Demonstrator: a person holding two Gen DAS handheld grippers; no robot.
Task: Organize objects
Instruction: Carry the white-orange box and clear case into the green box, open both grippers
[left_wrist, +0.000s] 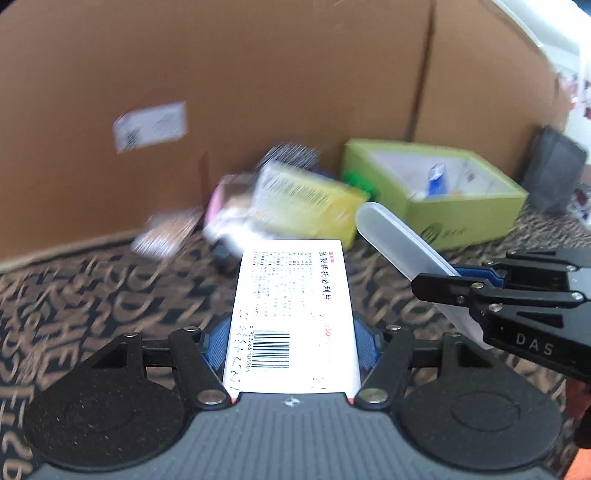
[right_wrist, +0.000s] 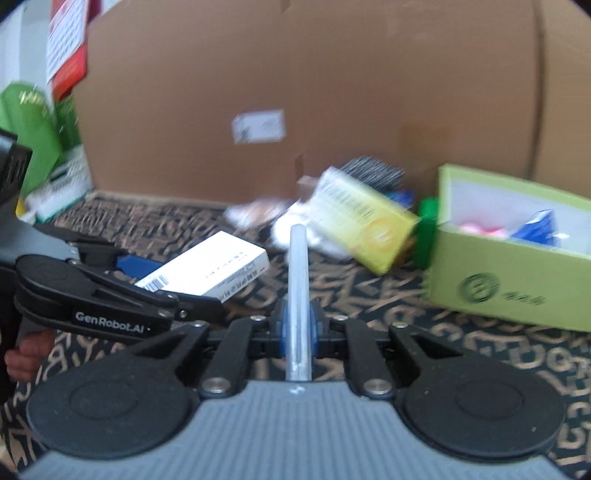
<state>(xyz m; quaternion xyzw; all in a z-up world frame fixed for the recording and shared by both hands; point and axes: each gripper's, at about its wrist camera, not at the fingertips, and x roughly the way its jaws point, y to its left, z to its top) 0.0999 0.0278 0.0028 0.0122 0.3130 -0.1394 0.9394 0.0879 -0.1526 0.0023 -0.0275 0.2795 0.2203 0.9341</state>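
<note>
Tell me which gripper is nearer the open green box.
Right. The right gripper, shut on a translucent case, sits nearer the open green box; the left gripper, holding a white medicine box, is farther away.

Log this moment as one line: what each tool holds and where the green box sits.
left tool: shut on white medicine box | right tool: shut on translucent case | green box: open, on patterned cloth

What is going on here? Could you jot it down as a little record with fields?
Left gripper: shut on a flat white cardboard medicine box with a barcode
Right gripper: shut on a slim translucent plastic case
Container: open lime-green cardboard box, some items inside
Loose pile: yellow carton among blurred packets
Surface: dark patterned cloth
Backdrop: large brown cardboard sheet
</note>
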